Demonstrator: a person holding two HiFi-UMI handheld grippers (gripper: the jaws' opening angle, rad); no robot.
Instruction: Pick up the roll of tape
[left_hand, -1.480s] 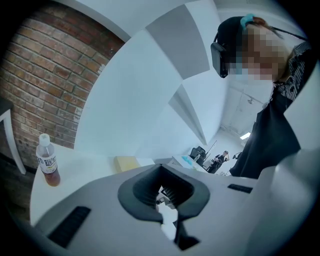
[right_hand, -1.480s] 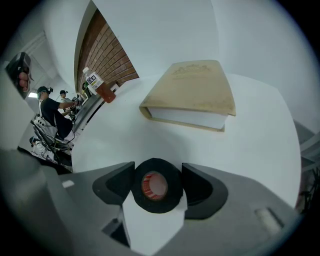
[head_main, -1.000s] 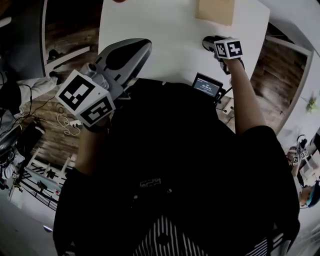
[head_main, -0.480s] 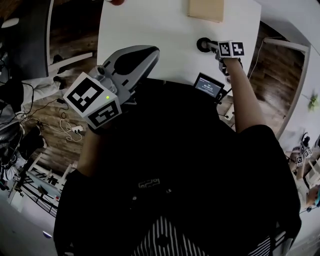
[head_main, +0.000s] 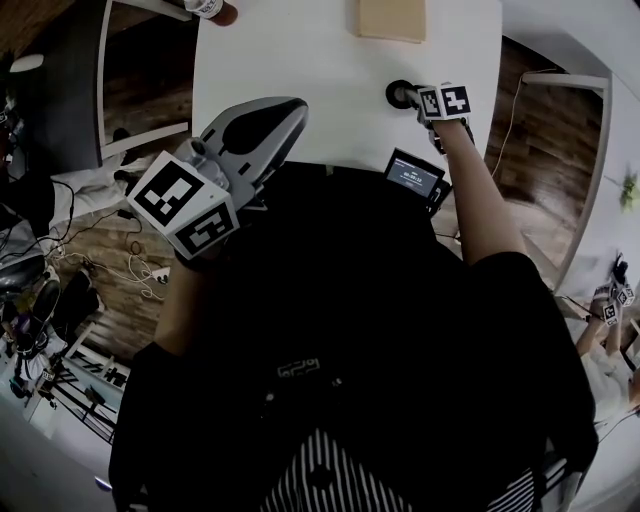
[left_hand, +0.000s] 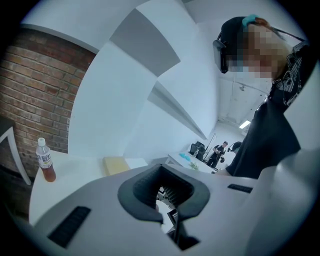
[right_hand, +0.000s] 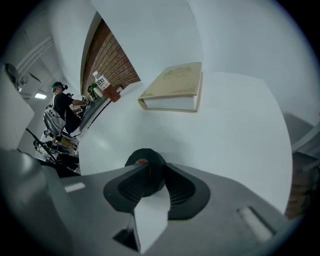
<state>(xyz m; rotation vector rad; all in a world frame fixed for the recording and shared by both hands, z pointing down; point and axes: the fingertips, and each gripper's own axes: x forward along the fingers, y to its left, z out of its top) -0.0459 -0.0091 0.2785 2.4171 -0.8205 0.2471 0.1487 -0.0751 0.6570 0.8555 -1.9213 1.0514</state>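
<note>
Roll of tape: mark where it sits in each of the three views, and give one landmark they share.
Head view: roll of tape upper right, on the white table, at the right tool's tip.
Left gripper view: not in it.
Right gripper view: low centre, between the right tool's jaws, which have just been closing on it.
Shared landmark: the tan book.

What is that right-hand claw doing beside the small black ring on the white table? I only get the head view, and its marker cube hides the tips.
Observer: In the right gripper view the right gripper has just been closing its jaws, which press both sides of the roll of tape.
Operator: Is the other claw holding anything?
Observer: No; in the left gripper view the left gripper is shut and empty.
Operator: And that tan slab?
Observer: A closed book, flat beyond the roll.
</note>
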